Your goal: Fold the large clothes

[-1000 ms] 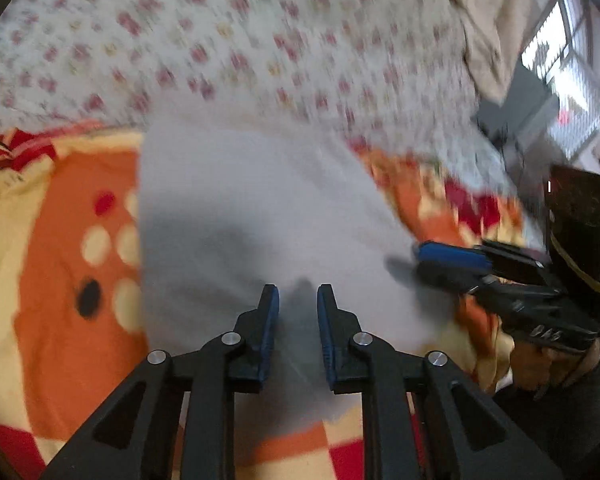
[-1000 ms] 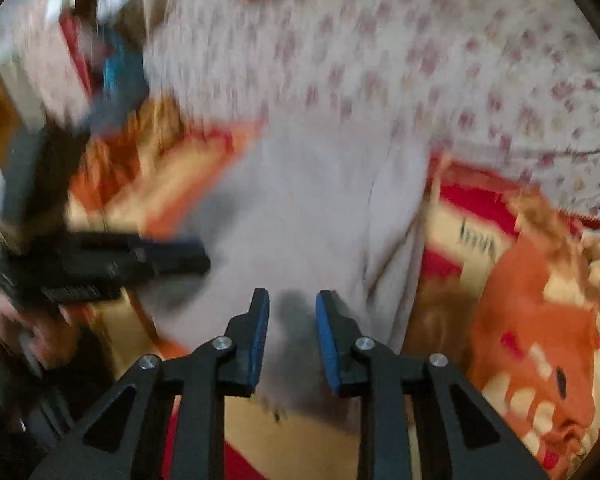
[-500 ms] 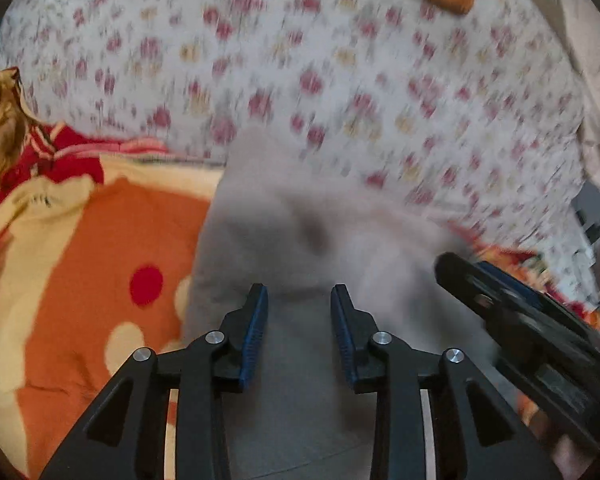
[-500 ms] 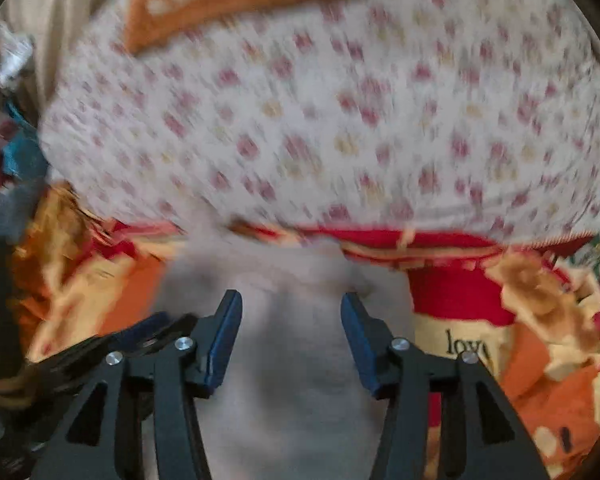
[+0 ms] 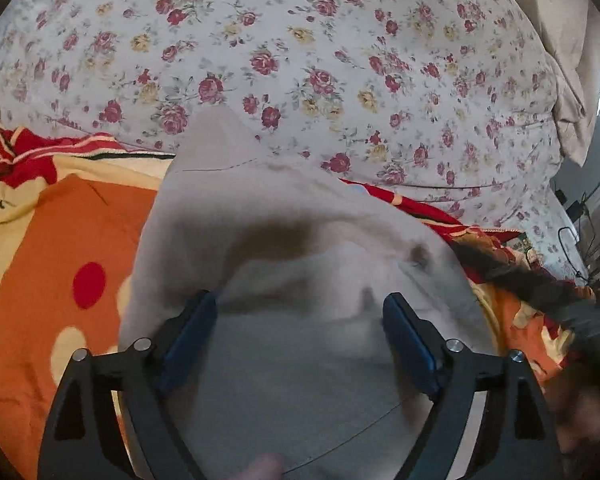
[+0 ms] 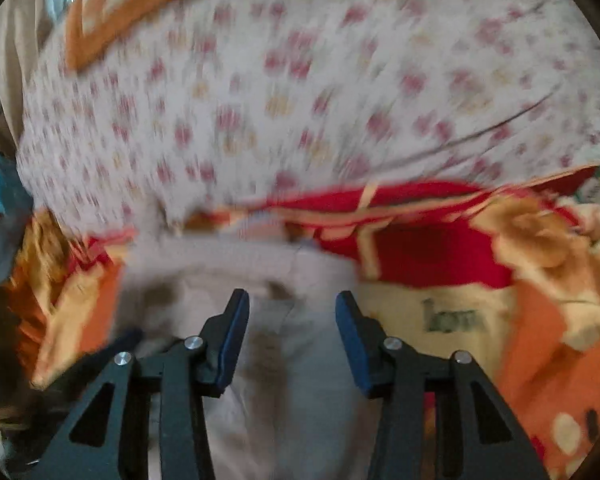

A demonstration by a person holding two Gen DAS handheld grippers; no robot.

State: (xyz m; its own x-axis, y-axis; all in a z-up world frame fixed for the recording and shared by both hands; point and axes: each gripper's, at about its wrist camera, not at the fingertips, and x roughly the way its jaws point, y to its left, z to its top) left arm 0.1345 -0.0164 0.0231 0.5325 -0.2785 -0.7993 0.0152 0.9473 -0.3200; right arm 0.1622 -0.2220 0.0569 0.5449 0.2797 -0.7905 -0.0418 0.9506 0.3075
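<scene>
Both grippers have dropped onto the grey garment (image 5: 300, 264), its length running toward twelve o'clock: left gripper (image 5: 300, 332) just spread wide, right gripper (image 6: 292, 320) half apart and seemingly gripping nothing.

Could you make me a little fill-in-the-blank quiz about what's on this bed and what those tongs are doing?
1. The grey garment lies on an orange, red and cream ____.
2. Beyond it, the sheet is printed with ____.
3. The left tongs, just opening, stand ____ over the garment.
4. The pads of the right tongs are coloured ____.

Missing words: blanket; roses; open; blue
</scene>
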